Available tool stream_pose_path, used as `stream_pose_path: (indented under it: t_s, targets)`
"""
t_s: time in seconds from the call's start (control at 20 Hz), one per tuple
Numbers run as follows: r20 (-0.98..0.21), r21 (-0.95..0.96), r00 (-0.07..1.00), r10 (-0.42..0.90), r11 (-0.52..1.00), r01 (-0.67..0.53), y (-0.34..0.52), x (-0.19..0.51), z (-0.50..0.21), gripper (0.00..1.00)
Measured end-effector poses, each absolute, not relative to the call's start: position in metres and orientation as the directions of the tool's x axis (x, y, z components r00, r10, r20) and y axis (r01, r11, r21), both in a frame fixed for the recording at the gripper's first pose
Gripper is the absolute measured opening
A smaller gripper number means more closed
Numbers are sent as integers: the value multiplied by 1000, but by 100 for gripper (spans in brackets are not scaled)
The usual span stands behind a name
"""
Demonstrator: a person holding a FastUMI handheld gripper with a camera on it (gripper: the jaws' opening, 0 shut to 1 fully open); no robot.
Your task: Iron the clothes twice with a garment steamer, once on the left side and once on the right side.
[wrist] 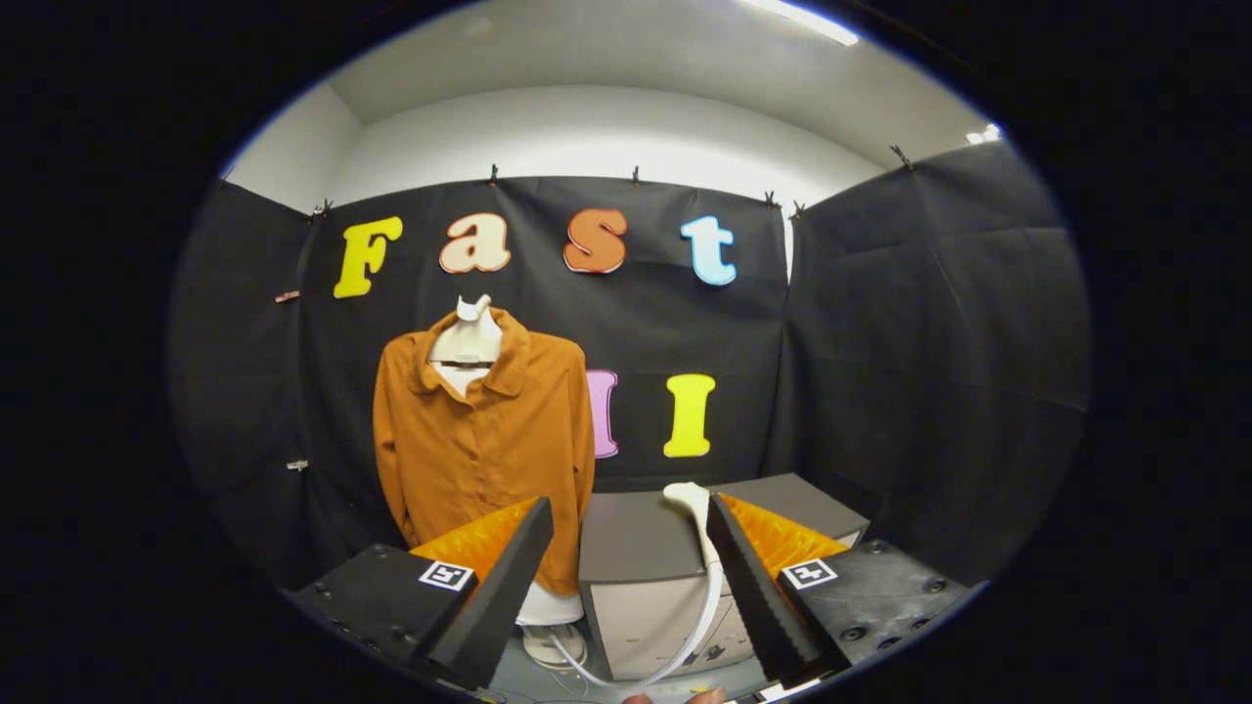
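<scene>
Gripper (626,587) is released, its fingers wide apart and holding nothing. Shirt (484,440) hangs beyond the left finger; steamer (696,523) lies on box (636,548) just ahead.

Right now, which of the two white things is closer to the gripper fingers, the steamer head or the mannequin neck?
The white steamer head on the grey box, just ahead of the open gripper, touching one finger's tip. The mannequin neck sits farther back, inside the orange shirt collar.
</scene>
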State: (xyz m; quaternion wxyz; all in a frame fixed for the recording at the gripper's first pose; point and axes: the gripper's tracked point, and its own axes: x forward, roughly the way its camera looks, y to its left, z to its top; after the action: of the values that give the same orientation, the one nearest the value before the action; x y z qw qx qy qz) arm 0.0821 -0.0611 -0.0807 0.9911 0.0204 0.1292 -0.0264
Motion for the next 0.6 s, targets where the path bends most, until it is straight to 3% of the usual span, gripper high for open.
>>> stream_pose_path:
  t_s: [0.6]
  targets:
    - [-672, 46, 737, -70, 990, 136, -166, 211, -268, 99]
